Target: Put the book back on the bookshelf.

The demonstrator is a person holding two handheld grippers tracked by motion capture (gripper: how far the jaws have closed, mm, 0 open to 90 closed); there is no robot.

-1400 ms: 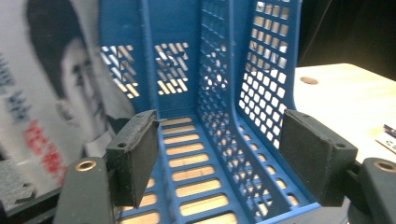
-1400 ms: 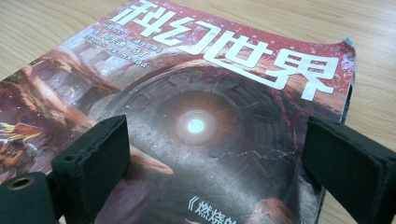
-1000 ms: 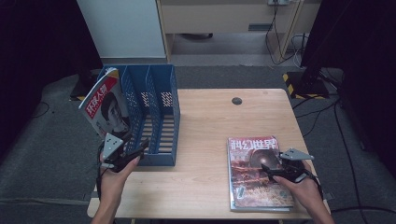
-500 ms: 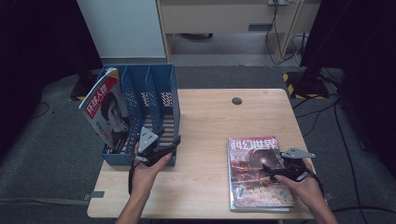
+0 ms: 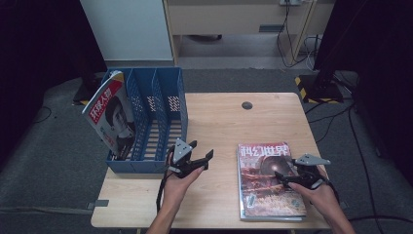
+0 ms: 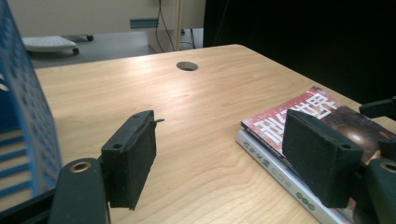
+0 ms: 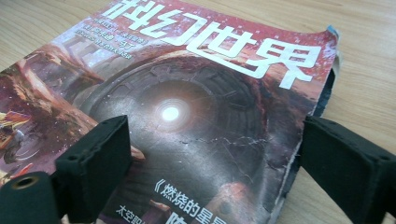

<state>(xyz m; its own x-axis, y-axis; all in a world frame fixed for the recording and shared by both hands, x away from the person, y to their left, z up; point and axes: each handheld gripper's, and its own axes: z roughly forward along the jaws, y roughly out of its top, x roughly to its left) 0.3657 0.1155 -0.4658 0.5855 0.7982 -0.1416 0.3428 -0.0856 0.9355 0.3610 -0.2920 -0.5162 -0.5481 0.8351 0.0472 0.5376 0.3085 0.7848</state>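
A red science-fiction magazine (image 5: pixel 265 180) lies on top of a second magazine (image 6: pixel 275 173) at the table's front right. My right gripper (image 5: pixel 282 178) rests low over its cover, open. In the right gripper view (image 7: pixel 210 154) one jaw hangs above the cover (image 7: pixel 187 107) and the other just past its worn edge, neither pressing. My left gripper (image 5: pixel 201 150) is open and holds nothing, at the front right corner of the blue file rack (image 5: pixel 156 109). In the left gripper view (image 6: pixel 217 133) its jaws frame bare table, with the magazines (image 6: pixel 303 109) to their right.
The rack stands at the table's left and holds a red-and-white magazine (image 5: pixel 109 117) leaning in its leftmost slot; its other slots look bare. A round cable hole (image 5: pixel 247 105) is in the table (image 5: pixel 219 122) at the back. Dark floor and cables surround the table.
My left hand has moved right along the rack's front, from its left corner to its right corner, nearer the magazines, jaws still open. The right hand has stayed in place.
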